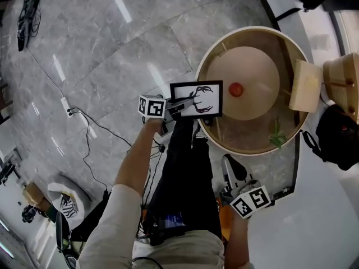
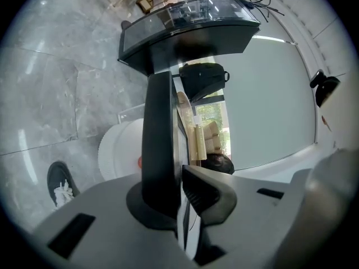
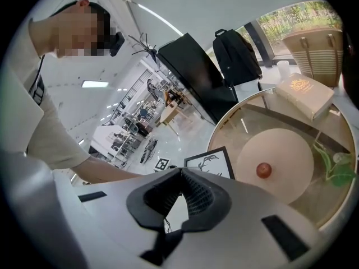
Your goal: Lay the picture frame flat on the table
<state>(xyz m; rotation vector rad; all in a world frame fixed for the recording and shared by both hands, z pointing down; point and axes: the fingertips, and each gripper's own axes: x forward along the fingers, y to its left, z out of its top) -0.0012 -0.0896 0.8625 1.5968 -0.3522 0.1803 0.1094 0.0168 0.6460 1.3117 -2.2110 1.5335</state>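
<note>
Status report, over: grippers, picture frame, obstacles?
Left gripper shut on picture frame. Right gripper shut, empty. Frame over table rim. Red ball beyond, apart.

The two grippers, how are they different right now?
The left gripper has its fingers shut on the picture frame; the right gripper has its fingers shut on nothing. The left gripper reaches to the rim of the round table; the right gripper sits just outside it, nearer the person. Both carry a cube with square markers.

picture frame (image 2: pixel 159 144) edge-on in left gripper view, face unseen; basket (image 1: pixel 343 83) cut off by head view's right edge.
</note>
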